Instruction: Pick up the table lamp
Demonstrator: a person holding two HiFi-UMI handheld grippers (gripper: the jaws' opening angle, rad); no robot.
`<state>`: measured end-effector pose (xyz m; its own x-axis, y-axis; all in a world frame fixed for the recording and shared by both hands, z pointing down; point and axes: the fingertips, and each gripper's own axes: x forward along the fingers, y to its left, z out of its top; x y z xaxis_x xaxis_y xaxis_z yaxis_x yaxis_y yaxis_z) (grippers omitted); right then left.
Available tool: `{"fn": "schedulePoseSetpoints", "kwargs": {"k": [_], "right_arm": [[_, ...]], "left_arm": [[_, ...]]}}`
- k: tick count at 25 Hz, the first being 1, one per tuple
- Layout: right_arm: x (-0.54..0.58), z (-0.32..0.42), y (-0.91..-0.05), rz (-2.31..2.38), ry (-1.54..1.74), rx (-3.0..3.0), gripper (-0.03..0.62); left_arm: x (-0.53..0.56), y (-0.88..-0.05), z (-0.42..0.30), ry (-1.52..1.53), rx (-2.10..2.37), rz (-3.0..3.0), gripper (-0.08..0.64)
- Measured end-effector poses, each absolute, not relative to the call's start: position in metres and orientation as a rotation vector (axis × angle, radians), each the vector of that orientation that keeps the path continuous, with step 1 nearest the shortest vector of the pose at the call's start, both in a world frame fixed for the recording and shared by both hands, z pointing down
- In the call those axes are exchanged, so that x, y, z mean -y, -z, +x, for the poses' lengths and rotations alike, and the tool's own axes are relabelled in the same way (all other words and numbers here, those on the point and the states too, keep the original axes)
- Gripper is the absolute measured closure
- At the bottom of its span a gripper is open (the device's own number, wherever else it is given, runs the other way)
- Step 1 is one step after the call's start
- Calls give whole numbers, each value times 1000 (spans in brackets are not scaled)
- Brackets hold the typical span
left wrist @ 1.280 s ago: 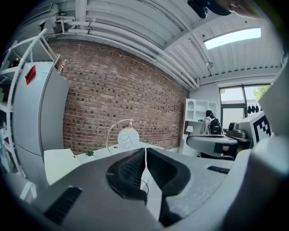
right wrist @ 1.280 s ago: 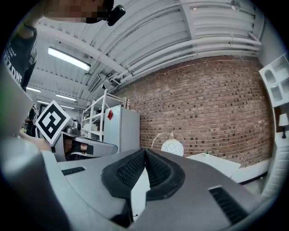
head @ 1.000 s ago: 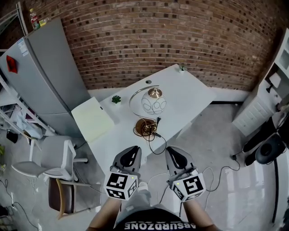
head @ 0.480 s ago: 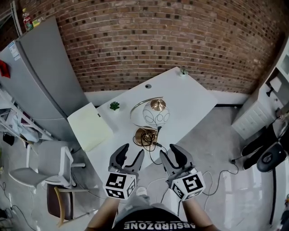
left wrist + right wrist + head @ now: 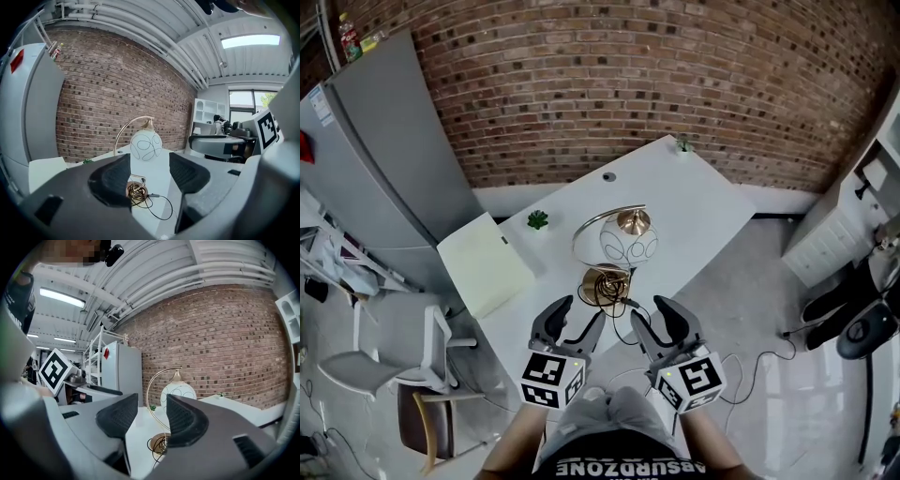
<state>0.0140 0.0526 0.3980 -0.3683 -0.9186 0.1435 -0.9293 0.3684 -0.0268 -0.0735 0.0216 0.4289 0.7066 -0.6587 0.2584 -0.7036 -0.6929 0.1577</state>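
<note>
The table lamp (image 5: 627, 239) stands on the white table (image 5: 694, 202): a white globe shade with line patterns (image 5: 146, 146), a curved brass arm (image 5: 153, 394) and a round brass base (image 5: 603, 284) with its black cord (image 5: 628, 314) coiled on it and trailing off the near edge. My left gripper (image 5: 574, 325) and right gripper (image 5: 651, 323) hover side by side just short of the table's near edge, pointing at the lamp. Their jaws are opening, with nothing between them.
A pale yellow-green board (image 5: 487, 263) lies at the table's left end, with a small green plant (image 5: 538, 219) behind it. A grey fridge (image 5: 375, 150) stands left, a chair (image 5: 403, 347) below it, a brick wall (image 5: 656, 75) behind. White cabinets (image 5: 844, 234) stand right.
Both grippers went from shut to open and moved forward toward the lamp. The lamp has not moved on the table.
</note>
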Motion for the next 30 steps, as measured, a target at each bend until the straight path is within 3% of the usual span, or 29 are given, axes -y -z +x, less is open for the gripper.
{"fn": "schedulePoseSetpoints", "kwargs": {"k": [9,30], "right_arm": [[-25,34,-397,1692,-155,2488,399],[66,73,-380,1561,-110,2588,376]], "left_arm": [[12,-451,-73,-391,1203,2615,279],[83,-471,-61,-395,1362,2425,279]]}}
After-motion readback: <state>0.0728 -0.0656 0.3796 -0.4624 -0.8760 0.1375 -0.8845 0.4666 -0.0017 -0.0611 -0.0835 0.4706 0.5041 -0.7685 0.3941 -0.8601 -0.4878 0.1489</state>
